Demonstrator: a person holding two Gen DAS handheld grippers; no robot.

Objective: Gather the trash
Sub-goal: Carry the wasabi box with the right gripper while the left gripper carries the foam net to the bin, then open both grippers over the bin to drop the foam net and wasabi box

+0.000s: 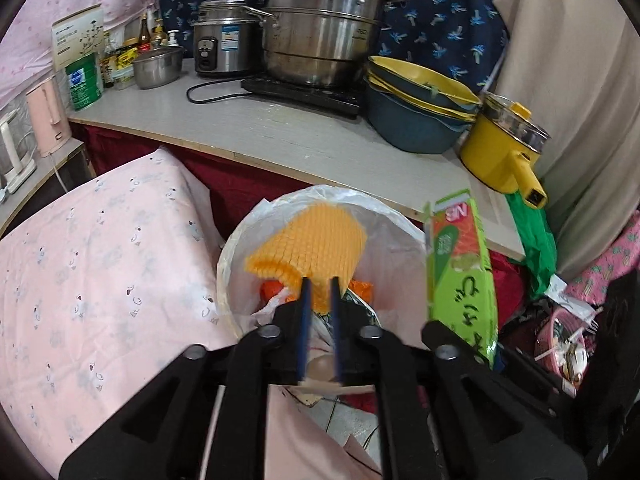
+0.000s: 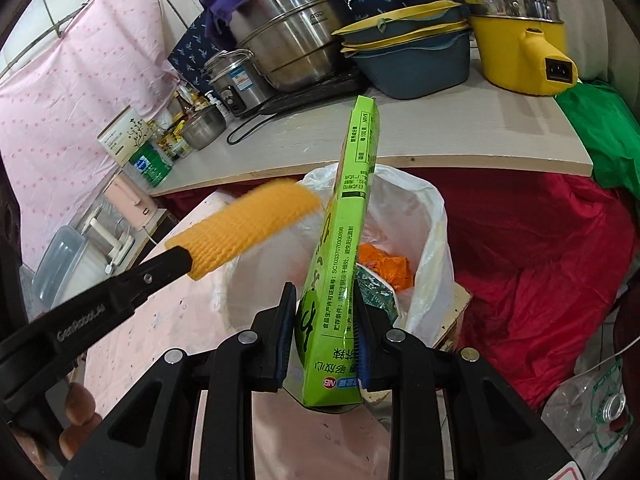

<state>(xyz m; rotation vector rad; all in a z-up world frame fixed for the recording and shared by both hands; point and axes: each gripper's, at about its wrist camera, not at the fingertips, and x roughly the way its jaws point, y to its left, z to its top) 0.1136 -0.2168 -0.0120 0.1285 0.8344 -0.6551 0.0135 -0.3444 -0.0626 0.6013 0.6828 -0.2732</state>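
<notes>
Now | foam net (image 1: 308,240) between left fingers (image 1: 306,292) | over bin (image 1: 224,280)

A pale wooden counter (image 1: 280,128) carries a large stainless steel stockpot (image 1: 320,36), stacked blue and yellow basins (image 1: 416,120), and a yellow electric pot (image 1: 500,148).

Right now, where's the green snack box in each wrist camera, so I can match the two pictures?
Left wrist view: green snack box stands at right of centre, beside the bin's right rim.
Right wrist view: it fills the centre, clamped in the right gripper and leaning over the bin.
Shared landmark: the white-lined trash bin, below the counter edge.
</notes>
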